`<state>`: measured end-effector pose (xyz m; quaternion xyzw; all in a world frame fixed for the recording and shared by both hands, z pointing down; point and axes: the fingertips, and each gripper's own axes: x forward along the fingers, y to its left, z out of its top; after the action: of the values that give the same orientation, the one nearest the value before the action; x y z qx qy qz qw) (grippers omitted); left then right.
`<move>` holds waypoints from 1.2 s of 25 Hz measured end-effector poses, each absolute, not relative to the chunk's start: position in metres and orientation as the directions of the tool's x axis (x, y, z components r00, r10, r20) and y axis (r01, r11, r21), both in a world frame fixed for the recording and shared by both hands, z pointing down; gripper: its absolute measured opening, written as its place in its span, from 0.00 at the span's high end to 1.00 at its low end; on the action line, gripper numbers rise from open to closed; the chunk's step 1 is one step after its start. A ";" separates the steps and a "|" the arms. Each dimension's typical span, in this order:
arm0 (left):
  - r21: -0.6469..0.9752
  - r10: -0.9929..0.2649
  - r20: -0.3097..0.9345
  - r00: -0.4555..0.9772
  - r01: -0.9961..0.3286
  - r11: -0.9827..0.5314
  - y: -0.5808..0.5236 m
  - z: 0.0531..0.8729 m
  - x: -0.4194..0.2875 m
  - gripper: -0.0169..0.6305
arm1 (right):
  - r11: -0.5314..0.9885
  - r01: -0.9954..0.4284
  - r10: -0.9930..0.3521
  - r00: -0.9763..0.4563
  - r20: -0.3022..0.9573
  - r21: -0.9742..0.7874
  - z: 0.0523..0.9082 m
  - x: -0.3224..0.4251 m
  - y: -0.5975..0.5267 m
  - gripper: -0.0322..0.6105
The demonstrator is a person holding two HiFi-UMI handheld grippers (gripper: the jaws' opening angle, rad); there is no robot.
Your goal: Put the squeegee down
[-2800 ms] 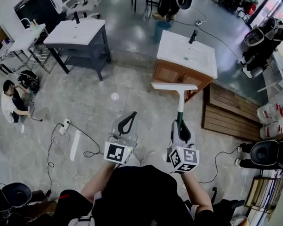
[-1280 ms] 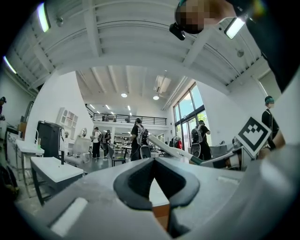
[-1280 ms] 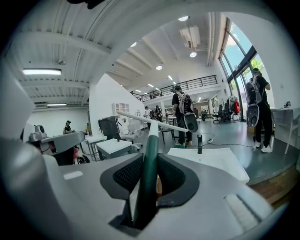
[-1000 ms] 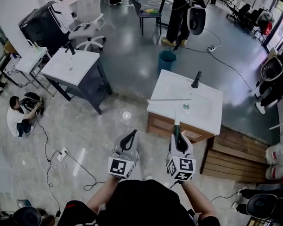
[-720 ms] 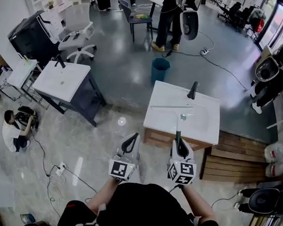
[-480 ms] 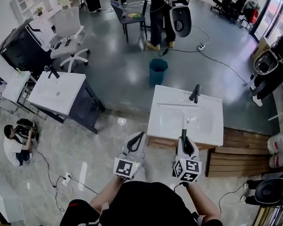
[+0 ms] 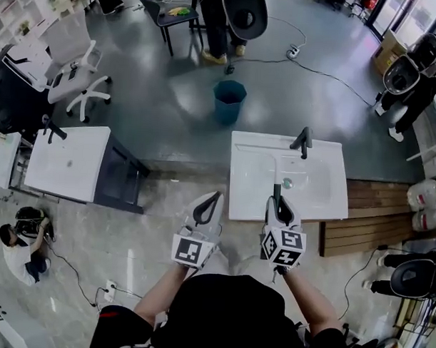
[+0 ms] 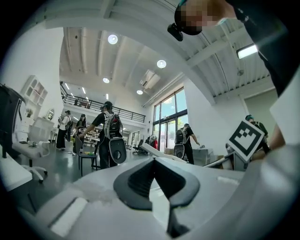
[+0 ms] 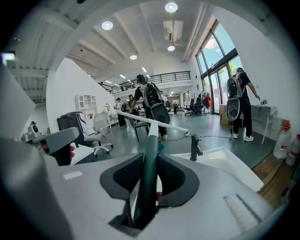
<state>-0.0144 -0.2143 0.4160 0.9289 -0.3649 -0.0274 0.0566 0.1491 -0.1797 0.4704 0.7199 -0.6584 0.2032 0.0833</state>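
The squeegee has a dark green handle (image 9: pixel 148 180) and a long white blade (image 9: pixel 154 123). My right gripper (image 9: pixel 149 158) is shut on the handle, and the blade sticks out ahead of the jaws. In the head view the right gripper (image 7: pixel 276 201) hangs at the near edge of a white sink top (image 7: pixel 324 198). From there the squeegee's pale shaft (image 7: pixel 276 175) reaches out over the basin toward the black faucet (image 7: pixel 302 142). The left gripper (image 7: pixel 215 197) is beside it over the floor, shut with nothing in it (image 8: pixel 152 160).
Right of the sink cabinet lies a wooden pallet (image 7: pixel 373 226). A second white sink unit (image 7: pixel 67 163) stands to the left. Beyond are a blue bin (image 7: pixel 228 100), an office chair (image 7: pixel 68 61) and a standing person (image 7: pixel 220 20). Another person crouches on the floor (image 7: pixel 19 241) among cables.
Both grippers moved forward together towards the white sink. The squeegee's head, earlier short of the sink's near edge, now reaches over the basin. The right grip is unchanged.
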 end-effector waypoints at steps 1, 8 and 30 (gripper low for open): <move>0.125 -0.679 -0.009 0.734 -0.673 -0.729 -0.220 0.417 -0.013 0.97 | -0.128 -0.981 -0.911 0.057 0.408 -0.147 0.474 0.150 -0.186 0.79; 0.121 -0.653 0.032 0.757 -0.651 -0.749 -0.255 0.434 0.002 0.97 | -0.176 -0.975 -0.873 0.092 0.480 -0.133 0.520 0.156 -0.233 0.79; 0.151 -0.717 0.118 0.687 -0.726 -0.671 -0.324 0.485 0.043 0.97 | -0.235 -0.968 -0.668 0.093 0.738 -0.090 0.665 0.196 -0.336 0.79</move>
<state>0.0429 -0.3244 0.4847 0.9138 -0.3947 0.0243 0.0932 0.1957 -0.3361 0.6653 0.7066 -0.5788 0.3439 0.2178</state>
